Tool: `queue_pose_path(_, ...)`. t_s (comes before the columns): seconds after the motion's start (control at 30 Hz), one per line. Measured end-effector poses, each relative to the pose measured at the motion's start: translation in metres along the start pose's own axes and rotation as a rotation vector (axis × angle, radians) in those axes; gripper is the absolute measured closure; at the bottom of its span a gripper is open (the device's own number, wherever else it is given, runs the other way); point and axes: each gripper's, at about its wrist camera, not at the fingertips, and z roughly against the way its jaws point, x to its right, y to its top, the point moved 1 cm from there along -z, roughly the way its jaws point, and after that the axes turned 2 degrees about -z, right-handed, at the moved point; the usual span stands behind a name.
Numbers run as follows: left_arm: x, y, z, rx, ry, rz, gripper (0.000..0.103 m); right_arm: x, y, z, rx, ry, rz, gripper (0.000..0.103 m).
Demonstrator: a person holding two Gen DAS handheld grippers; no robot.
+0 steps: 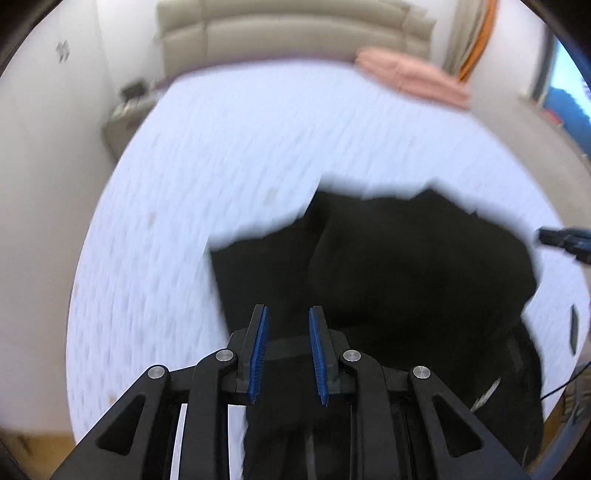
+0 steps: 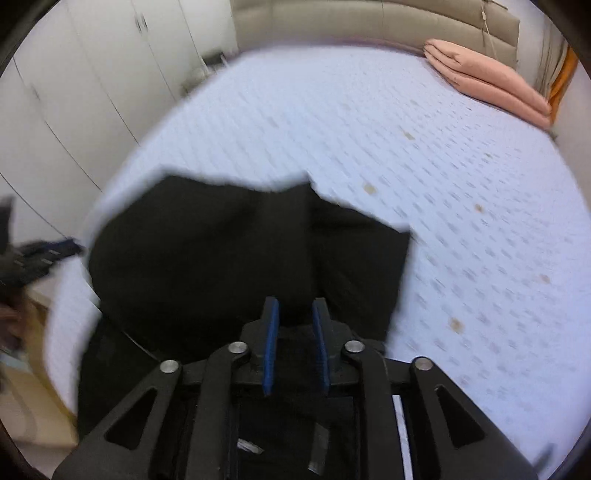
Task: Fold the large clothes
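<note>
Both grippers hang over a big bed and point down at a black piece of clothing.

In the left wrist view, the left gripper (image 1: 287,314) has its two blue pads a little way apart. Nothing is pinched between them. The black garment (image 1: 388,266) lies on the bed under the tips and spreads away to the right. Part of it also seems to hang down under the gripper, near the bottom of the picture, but it is too dark and blurry to be sure. Far off at the right edge, the tip of the right gripper (image 1: 561,238) pokes in, just past the edge of the cloth.

In the right wrist view, the right gripper (image 2: 295,308) also has its blue pads a little way apart, with nothing held between them. The black garment (image 2: 221,251) lies under the tips and spreads away to the left. At the left edge of this picture the left gripper (image 2: 48,253) shows, just beside the cloth.

So the clothing lies between the two grippers, on the near part of the bed (image 2: 443,166). The bed has a pale sheet with small marks on it. At the far corner sits a folded pink blanket (image 2: 487,83), well apart from the black cloth. A tan headboard (image 1: 288,33) stands behind the bed.
</note>
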Motion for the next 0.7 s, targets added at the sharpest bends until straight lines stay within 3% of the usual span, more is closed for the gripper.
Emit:
queue_pose_path(0.1, 0.021, 0.046, -0.004, 0.072, -0.044, -0.033, 0.073, -0.025, 0.029, -0.016, 0.032, 0.065, 0.006, 0.066)
queue_pose_path(0.23, 0.042, 0.072, -0.038, 0.050, -0.186, -0.007, 0.069, -0.053, 0.037, -0.052, 0.003, 0.101, 0.005, 0.054)
queue_pose_path(0.33, 0.058, 0.044, -0.063, -0.050, -0.247, -0.005, 0.069, -0.054, 0.017, -0.087, -0.116, 0.114, -0.042, 0.054)
queue_pose_path(0.43, 0.069, -0.009, -0.075, -0.160, -0.284, -0.040, 0.070, -0.053, -0.035, -0.100, -0.222, 0.144, -0.066, 0.054)
queue_pose_path(0.53, 0.063, -0.069, -0.102, -0.288, -0.289, -0.005, 0.069, -0.055, -0.083, -0.125, -0.339, 0.077, -0.042, 0.055)
queue_pose_path(0.6, 0.058, -0.091, -0.115, -0.300, -0.299, 0.047, 0.070, -0.052, -0.102, -0.140, -0.370, 0.063, -0.064, 0.055)
queue_pose_path(0.7, 0.057, -0.094, -0.126, -0.272, -0.272, 0.087, 0.070, -0.048, -0.102, -0.159, -0.349, 0.048, -0.108, 0.056)
